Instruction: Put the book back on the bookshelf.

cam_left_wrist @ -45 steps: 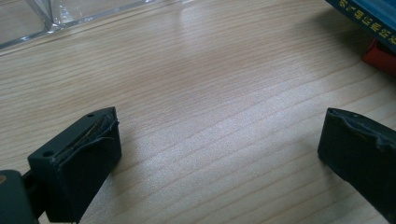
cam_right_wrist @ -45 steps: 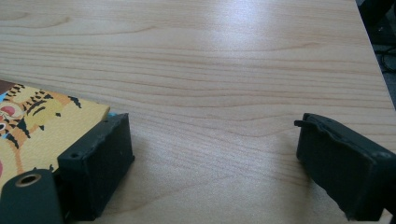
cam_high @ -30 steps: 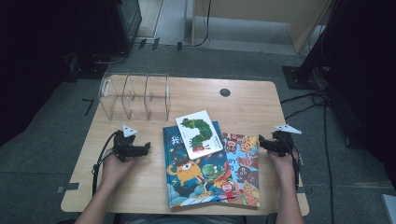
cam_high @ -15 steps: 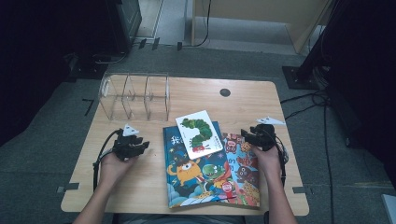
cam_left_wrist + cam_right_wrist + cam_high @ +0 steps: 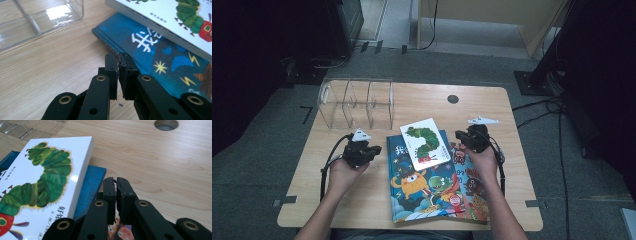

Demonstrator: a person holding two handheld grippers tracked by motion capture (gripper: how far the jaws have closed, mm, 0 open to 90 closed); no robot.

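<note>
Two grippers, the left gripper point(image 5: 362, 152) and right gripper point(image 5: 472, 139), are flanking the caterpillar book point(image 5: 426, 144), jaws just snapped shut, holding nothing; right has slid closer, probably getting ready to push it.

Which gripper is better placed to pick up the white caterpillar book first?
Probably the right gripper. It sits close beside the white caterpillar book, whose edge is just in front of its shut jaws. The left gripper lies farther off, beside the blue book. Both must open first.

— What is seen just right of the clear divider rack point(image 5: 356, 102)?
— A white caterpillar book point(image 5: 425, 143) is laid flat and askew upon a blue monster book point(image 5: 424, 185), which overlaps a third, colourful book point(image 5: 472, 187).
</note>
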